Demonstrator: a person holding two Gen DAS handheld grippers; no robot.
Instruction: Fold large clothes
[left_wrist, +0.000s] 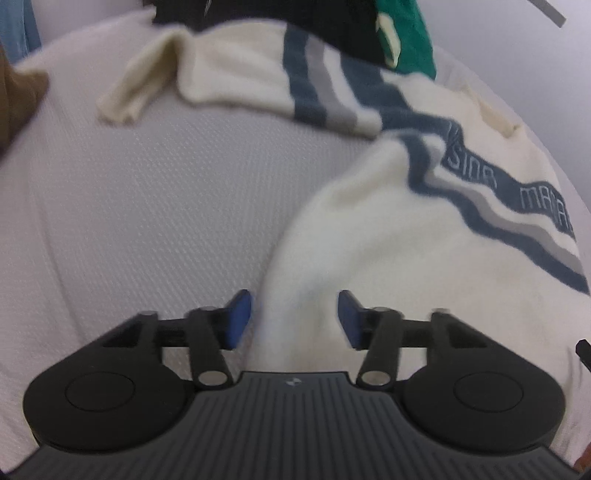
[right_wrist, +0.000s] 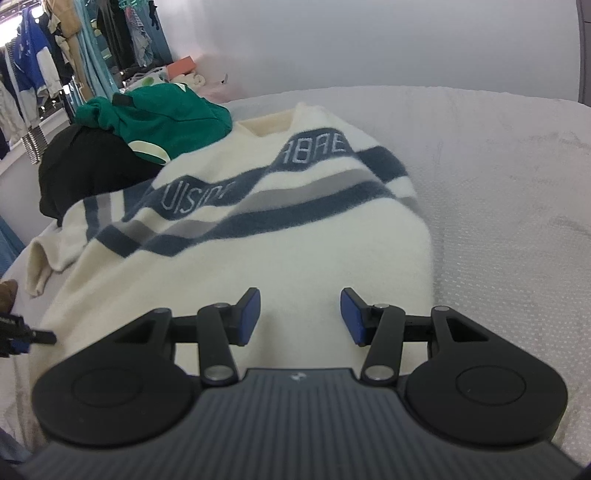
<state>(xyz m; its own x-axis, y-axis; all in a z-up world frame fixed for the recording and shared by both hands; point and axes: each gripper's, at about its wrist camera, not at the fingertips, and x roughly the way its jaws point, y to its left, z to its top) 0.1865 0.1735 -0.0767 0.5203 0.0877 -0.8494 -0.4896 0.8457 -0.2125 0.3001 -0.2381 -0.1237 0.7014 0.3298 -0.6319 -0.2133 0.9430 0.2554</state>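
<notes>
Left gripper (left_wrist: 294, 317): jaws apart, blue pads (left_wrist: 239, 319) clear of the cloth, nothing gripped; cream fabric of the sweater (left_wrist: 369, 236) shows in the gap beneath. No earlier view given, so only the parted stance is recorded.

Right gripper (right_wrist: 300, 316): jaws parted to a middling gap, pads (right_wrist: 250, 315) bare, hanging over the lower body of the sweater (right_wrist: 295, 251); whether the tips touch the knit cannot be told.

Sweater: cream knit with dark blue and grey wavy bands across the chest and pale lettering in the upper band. Lies spread on the bed (left_wrist: 147, 206), front up, neck away from the right gripper. One sleeve (left_wrist: 236, 77), banded likewise, trails out to the side over the bed cover, cuff (left_wrist: 122, 103) at its end. A raised fold (left_wrist: 388, 158) stands in the body near the bands, seen from the left wrist.

Bed: pale textured cover, bare to either side of the sweater.

Green garment (right_wrist: 159, 114): heaped beyond the sweater's shoulder, resting on a black garment (right_wrist: 92, 166); both touch the sweater's far edge.

Brown item (left_wrist: 18, 96): at the bed's edge, left wrist view, blurred.

Clothes rail (right_wrist: 44, 62): hung garments, far corner, right wrist view.

Wall (right_wrist: 369, 44): plain, pale, behind the bed.
</notes>
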